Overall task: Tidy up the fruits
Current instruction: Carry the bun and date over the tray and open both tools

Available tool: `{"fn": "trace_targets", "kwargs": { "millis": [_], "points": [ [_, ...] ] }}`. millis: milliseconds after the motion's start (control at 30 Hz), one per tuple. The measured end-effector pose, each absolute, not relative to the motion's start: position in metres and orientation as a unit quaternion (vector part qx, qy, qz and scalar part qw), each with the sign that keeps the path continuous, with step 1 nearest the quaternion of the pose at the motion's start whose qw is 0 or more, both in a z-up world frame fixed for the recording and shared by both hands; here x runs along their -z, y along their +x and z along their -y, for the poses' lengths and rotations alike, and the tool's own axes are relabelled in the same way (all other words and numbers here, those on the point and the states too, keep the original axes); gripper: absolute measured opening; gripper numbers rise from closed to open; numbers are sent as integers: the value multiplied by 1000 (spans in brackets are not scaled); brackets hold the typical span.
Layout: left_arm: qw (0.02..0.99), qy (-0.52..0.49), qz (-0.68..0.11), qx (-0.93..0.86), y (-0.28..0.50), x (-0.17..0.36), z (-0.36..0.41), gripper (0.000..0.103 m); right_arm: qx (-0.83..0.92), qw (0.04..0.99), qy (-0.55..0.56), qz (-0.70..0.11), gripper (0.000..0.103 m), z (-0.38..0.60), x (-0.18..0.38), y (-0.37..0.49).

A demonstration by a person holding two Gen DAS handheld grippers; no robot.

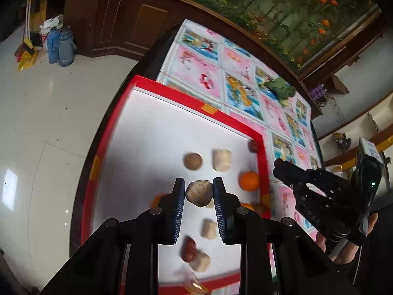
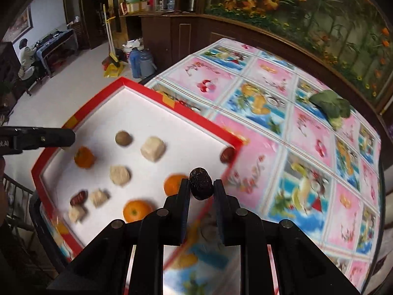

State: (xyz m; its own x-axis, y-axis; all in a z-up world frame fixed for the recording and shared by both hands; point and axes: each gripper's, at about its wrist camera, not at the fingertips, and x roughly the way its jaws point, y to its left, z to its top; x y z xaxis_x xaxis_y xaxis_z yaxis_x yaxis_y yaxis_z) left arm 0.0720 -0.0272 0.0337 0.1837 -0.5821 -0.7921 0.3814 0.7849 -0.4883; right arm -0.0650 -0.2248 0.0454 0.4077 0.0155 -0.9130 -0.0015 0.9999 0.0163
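A red-rimmed white tray (image 1: 196, 103) (image 2: 172, 105) lies on the patterned tablecloth and holds scattered fruits. My left gripper (image 1: 199, 191) is shut on a rough brown round fruit (image 1: 199, 193) above the tray. My right gripper (image 2: 201, 188) is shut on a dark wrinkled date (image 2: 201, 183) over the tray's right rim; it shows in the left wrist view (image 1: 280, 166). In the tray lie oranges (image 2: 136, 210) (image 2: 173, 184) (image 2: 84, 157), pale cubes (image 2: 152, 148) (image 2: 119, 175), red dates (image 2: 227, 154) (image 2: 78, 197) and a brown ball (image 2: 123, 138).
A green leafy vegetable (image 2: 331, 105) (image 1: 281, 88) lies on the cloth at the far right. Beyond the table's left edge is tiled floor with blue thermos jugs (image 1: 60, 45) and a broom. A dark wooden cabinet and a flower mural stand behind the table.
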Motion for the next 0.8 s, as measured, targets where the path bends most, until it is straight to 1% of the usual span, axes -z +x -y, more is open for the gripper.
{"fn": "trace_targets", "kwargs": {
  "millis": [300, 567, 667, 733, 767, 800],
  "points": [
    [744, -102, -586, 305, 104, -3, 44, 23, -17, 820, -4, -572, 19, 215, -5, -3],
    [741, -98, -600, 284, 116, 14, 52, 23, -25, 806, 11, -591, 19, 216, 23, 9],
    [746, -101, -593, 287, 116, 12, 53, 31, -25, 809, 20, -587, 20, 217, 24, 8],
    [765, -90, -581, 263, 110, 6, 50, 48, -22, 809, 25, -587, 27, 218, 22, 8],
    [786, -73, -562, 247, 103, -4, 48, 51, -16, 813, 29, -581, 34, 221, 17, 7],
    [799, -63, -546, 244, 95, -12, 47, 57, -6, 821, 33, -570, 42, 223, 8, 2]
  ]
}}
